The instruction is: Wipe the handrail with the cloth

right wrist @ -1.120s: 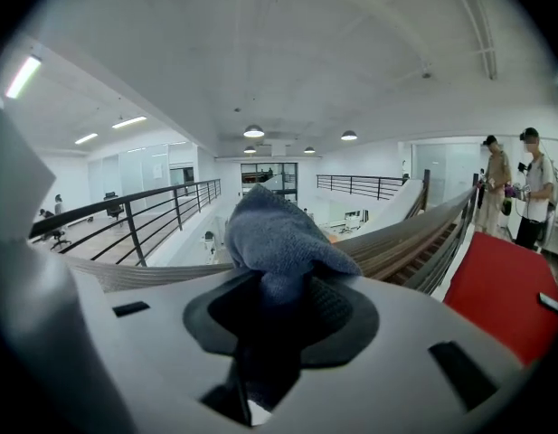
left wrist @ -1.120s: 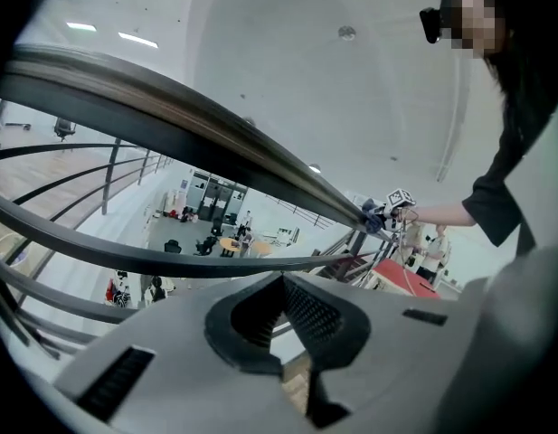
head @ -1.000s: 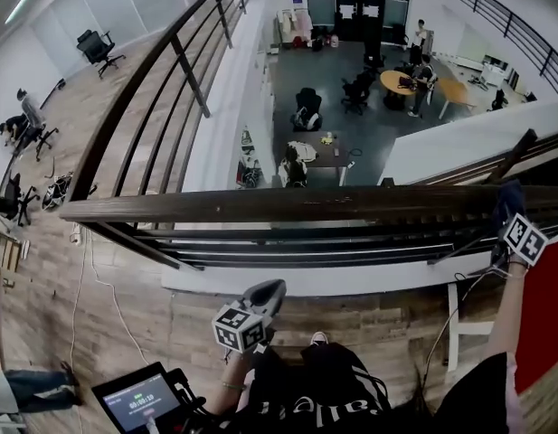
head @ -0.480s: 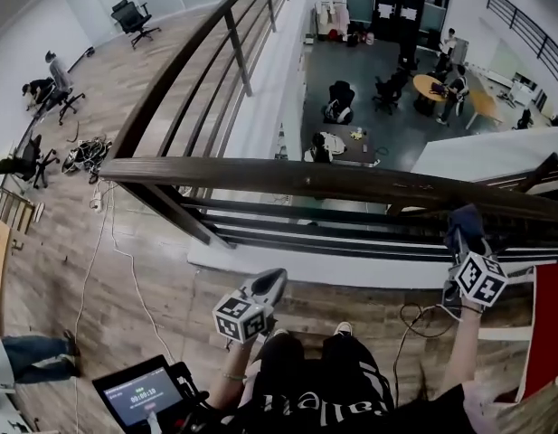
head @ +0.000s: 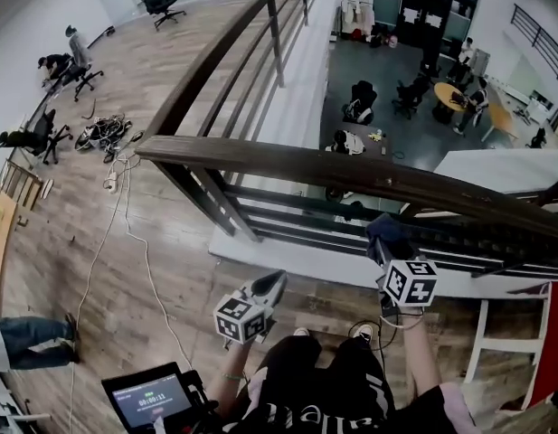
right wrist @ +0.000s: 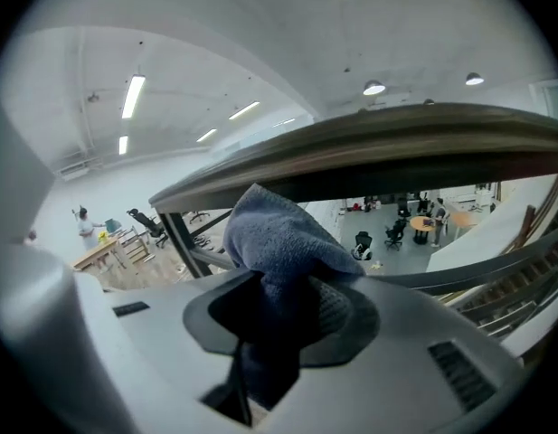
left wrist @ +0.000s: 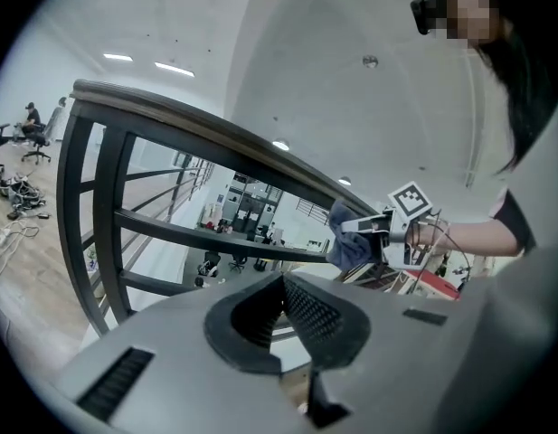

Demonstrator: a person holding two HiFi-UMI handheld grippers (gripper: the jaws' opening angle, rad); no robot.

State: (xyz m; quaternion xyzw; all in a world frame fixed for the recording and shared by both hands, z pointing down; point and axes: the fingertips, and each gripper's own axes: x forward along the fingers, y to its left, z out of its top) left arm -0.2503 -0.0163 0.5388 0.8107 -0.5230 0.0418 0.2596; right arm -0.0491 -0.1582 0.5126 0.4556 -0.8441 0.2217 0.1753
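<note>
Handrail [head: 351,172] of dark wood overlooks an atrium [head: 396,70]; right tool [right wrist: 280,283] clamps blue cloth [right wrist: 277,233]; left tool [left wrist: 280,287] closed.

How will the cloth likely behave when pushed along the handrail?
Probably floppy: the cloth bunches and droops where the right gripper pinches it. Its fuzzy pile should drag rather than slip on the smooth handrail.

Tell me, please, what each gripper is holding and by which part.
The right gripper is shut on the blue cloth, pinched at a bunched fold, with its bulk above the jaws and a tail below. The left gripper holds nothing.
</note>
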